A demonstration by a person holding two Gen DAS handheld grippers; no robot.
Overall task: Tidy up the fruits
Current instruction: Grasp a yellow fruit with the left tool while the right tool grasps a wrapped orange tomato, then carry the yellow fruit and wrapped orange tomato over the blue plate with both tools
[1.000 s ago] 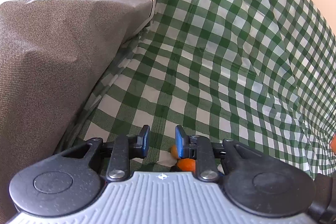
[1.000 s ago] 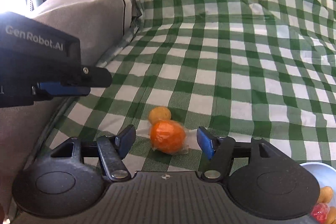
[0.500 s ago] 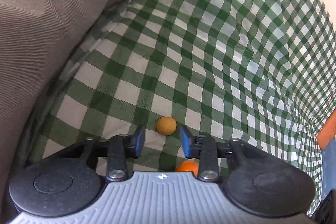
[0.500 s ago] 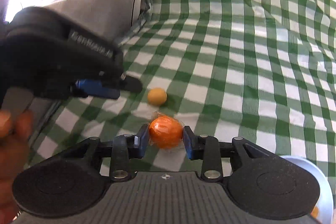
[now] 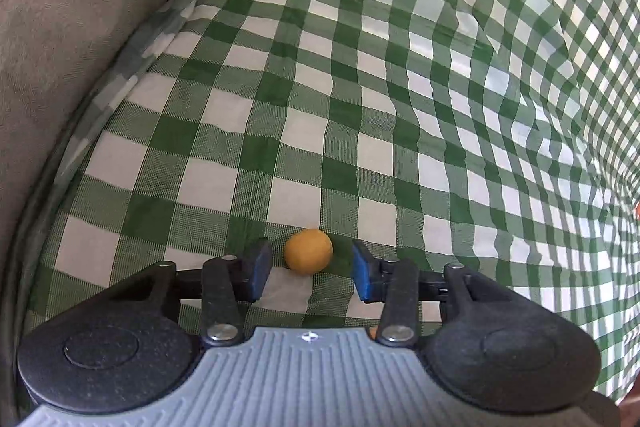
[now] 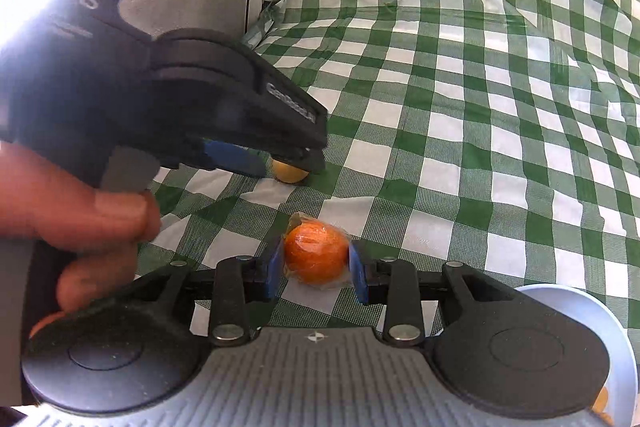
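Orange point(image 6: 316, 258) gripped; cushion point(image 5: 80, 7) nearby.

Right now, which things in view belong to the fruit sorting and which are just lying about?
In the job:
- wrapped orange, clamped in the right gripper
- small yellow fruit, between the open left gripper fingers
- white bowl holding fruit

Lying about:
- grey cushion
- checked cloth

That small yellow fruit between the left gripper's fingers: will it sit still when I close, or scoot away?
The small yellow fruit looks round and smooth, so it may well roll if one finger touches first. It sits nearer the left finger of the open left gripper, so centre before closing. The wrinkled checked cloth probably damps rolling somewhat.
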